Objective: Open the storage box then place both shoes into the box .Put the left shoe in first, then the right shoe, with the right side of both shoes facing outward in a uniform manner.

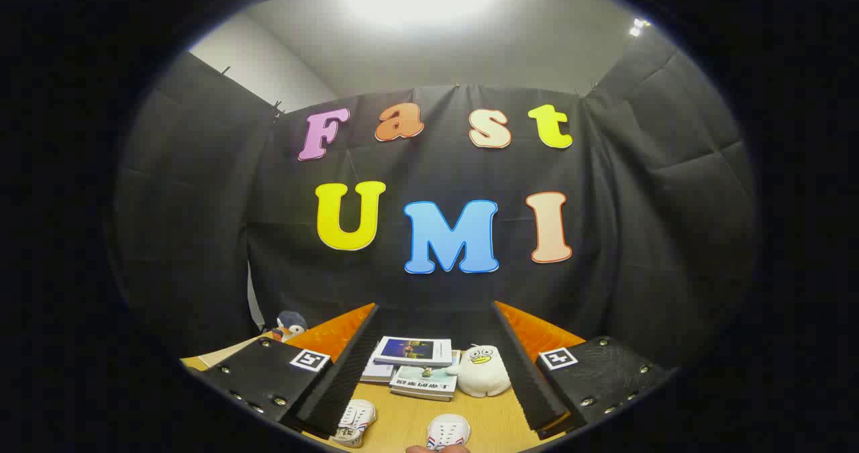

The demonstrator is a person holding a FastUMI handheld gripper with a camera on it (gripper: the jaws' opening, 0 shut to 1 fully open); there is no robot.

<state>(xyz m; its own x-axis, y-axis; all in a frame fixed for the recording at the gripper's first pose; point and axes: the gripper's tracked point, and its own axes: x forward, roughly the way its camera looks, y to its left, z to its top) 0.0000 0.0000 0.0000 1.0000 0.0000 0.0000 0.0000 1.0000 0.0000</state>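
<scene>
The tongs (436, 345) stand wide apart, grasping nothing. On the table (402, 419), two white shoes (356, 421) (448, 431) lie low between the fingers, near the books (413, 351) and a white plush toy (482, 371).

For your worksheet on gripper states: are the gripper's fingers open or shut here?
Open. The gripper fingers stand wide apart, holding nothing; books and table show between them.
</scene>
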